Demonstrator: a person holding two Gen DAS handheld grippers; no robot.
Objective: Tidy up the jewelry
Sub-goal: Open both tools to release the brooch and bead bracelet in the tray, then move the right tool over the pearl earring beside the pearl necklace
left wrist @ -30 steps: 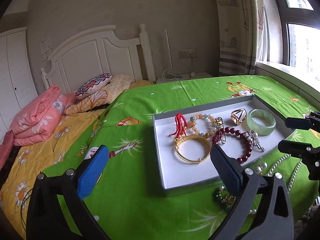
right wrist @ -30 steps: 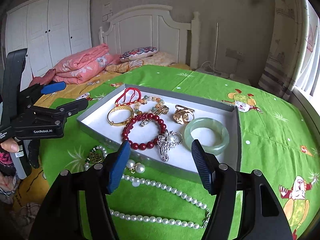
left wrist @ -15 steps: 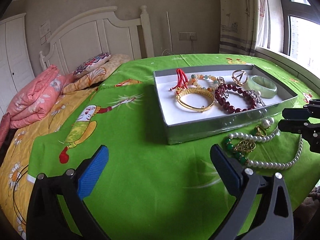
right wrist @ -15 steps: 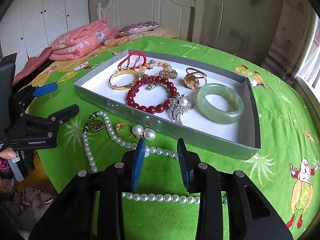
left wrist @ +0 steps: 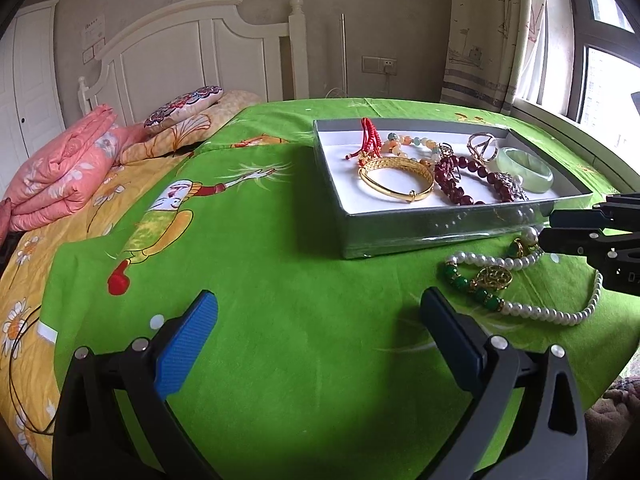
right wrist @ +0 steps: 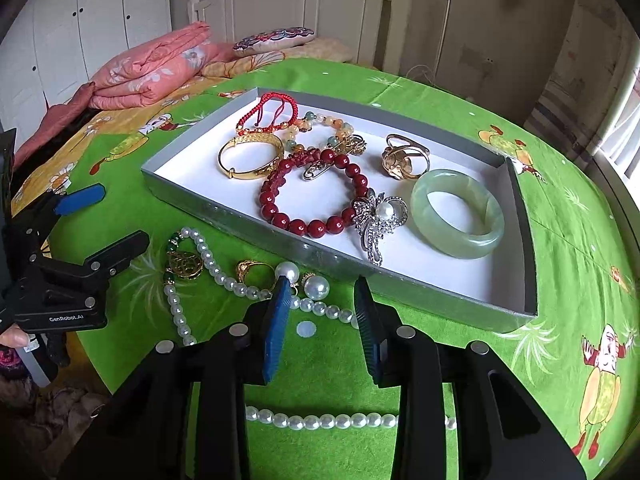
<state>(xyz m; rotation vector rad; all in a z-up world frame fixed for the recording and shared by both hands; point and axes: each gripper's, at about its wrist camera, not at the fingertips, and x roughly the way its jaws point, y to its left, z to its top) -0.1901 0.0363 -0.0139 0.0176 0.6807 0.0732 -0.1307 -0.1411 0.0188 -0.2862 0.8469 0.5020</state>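
Bedroom around the bed

A folded pink quilt (left wrist: 60, 168) lies beside an embroidered pillow (left wrist: 182, 106) below the white headboard (left wrist: 192, 48); wardrobe doors (right wrist: 80, 36) and a patterned curtain (left wrist: 484, 28) stand behind.

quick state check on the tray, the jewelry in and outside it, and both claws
Shallow grey tray: lidless, on the green cloth.
Pale green jade bangle: flat in the tray.
Dark red bead bracelet: in the tray.
Gold bangle: in the tray.
White pearl necklace: outside, loose on the cloth.
Two pearl earrings: outside, by the tray wall.
Left claw: open, empty.
Right claw: just narrowed, gripping nothing, over the pearls.
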